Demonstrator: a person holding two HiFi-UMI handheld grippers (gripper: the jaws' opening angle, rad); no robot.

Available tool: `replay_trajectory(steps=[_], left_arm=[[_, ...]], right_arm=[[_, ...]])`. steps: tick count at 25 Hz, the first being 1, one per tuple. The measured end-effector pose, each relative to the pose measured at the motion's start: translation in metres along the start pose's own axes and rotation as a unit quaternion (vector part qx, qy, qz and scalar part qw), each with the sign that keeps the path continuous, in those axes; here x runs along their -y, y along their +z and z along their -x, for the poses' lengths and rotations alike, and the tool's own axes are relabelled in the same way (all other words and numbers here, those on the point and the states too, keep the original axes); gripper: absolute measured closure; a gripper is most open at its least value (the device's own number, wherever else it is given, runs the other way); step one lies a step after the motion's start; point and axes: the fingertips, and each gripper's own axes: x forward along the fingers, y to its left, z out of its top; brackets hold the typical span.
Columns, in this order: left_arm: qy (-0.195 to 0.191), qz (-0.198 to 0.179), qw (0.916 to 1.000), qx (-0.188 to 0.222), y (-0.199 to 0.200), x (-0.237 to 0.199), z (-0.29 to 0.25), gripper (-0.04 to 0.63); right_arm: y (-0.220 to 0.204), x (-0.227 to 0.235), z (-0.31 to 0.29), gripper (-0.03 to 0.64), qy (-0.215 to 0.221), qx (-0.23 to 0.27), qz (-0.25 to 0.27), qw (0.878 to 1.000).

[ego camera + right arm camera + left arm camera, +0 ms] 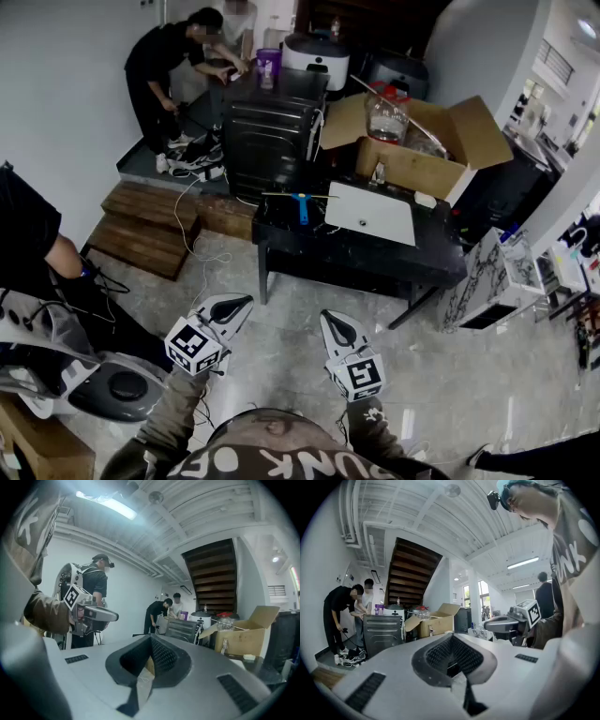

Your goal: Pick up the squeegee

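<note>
— On the black table (375,261), near its far edge, the squeegee (302,204) is lying untouched, its blue handle pointing toward the person.
— And the claws?
— The left gripper (246,302) and the right gripper (327,319) are hovering well short of the table, both closed on nothing. The approach seems to be only starting; one claw is likely needing to open while reaching across.
</note>
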Motion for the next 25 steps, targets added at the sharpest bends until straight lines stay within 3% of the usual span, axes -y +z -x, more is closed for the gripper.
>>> replay_trajectory(steps=[6,12,25], left_arm=[[-0.001,0.01,0.9999,0.009,0.001,0.002,0.003,0.592],[0.008,-0.014,0.9998,0.007,0.024,-0.008,-0.002,0.592],[0.0,-0.004,1.0,0.003,0.015,0.005,-0.005,0.592]], right_arm=[[-0.011,0.003,0.007,0.609,-0.015,-0.032,-0.014,0.999],[0.015,0.012,-0.005,0.609,-0.01,0.012,0.0,1.0],[0.003,0.014,0.007,0.607,-0.017,0.004,-0.021,1.0]])
